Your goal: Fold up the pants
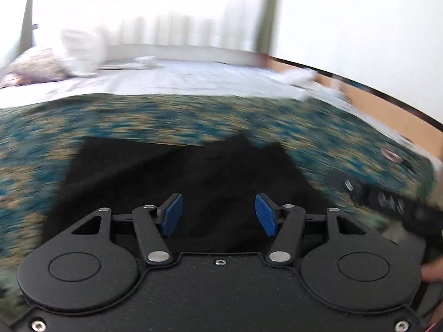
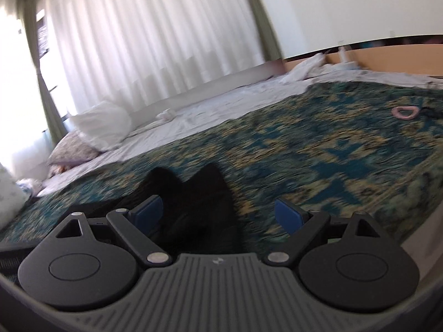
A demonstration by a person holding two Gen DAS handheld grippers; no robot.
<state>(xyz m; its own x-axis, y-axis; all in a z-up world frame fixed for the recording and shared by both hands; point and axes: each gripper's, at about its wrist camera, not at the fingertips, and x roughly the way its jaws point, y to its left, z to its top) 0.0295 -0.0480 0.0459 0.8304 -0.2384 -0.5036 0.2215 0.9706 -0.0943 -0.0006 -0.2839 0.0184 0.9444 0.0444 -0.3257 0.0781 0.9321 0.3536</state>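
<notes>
The black pants (image 1: 177,191) lie bunched and seemingly not yet neatly folded on the bed's patterned blanket (image 1: 171,119), just under both the left hand-held gripper (image 1: 218,215) and right hand-held gripper (image 2: 218,215), each spread wide and gripping nothing.

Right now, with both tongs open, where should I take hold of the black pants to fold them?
Probably at the two pointed corners sticking up along the far edge of the black pants. They rise off the patterned bedspread, so the left tongs and right tongs can pinch them coming forward from the near side.
</notes>
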